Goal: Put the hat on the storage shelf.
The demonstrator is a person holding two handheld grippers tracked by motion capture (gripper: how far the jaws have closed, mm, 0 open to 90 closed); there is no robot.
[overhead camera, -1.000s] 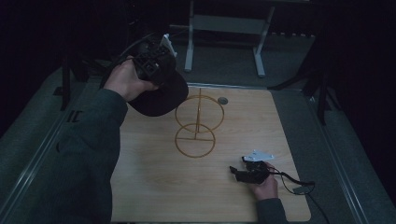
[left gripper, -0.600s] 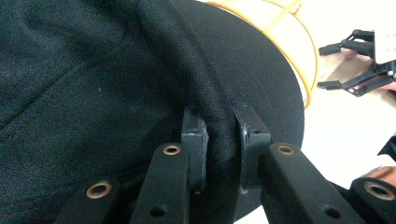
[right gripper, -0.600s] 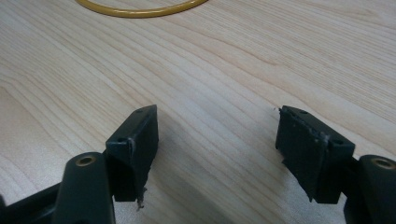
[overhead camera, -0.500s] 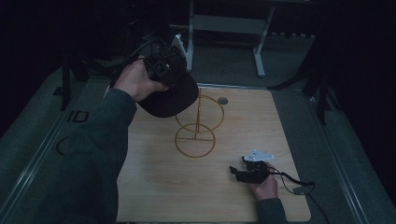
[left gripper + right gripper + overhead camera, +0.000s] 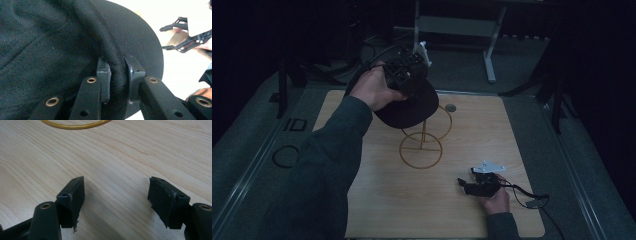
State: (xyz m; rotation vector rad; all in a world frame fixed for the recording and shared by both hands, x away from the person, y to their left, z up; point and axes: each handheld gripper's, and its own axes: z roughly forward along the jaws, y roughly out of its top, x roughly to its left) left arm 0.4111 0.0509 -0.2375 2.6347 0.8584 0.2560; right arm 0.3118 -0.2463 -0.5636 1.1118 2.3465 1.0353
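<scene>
**Open jaws over bare wood**

The right gripper (image 5: 115, 195) hangs low over the light wooden tabletop (image 5: 130, 152), its two black jaws spread wide with nothing between them. An arc of a yellow wire ring (image 5: 75, 125) lies at the view's top edge.

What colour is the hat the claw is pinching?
Black. The hat shows best in the left gripper view, pinched in the left claw.

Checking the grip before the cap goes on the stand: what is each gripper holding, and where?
Left gripper pinches a fold of the black cap; right gripper holds nothing.
</scene>
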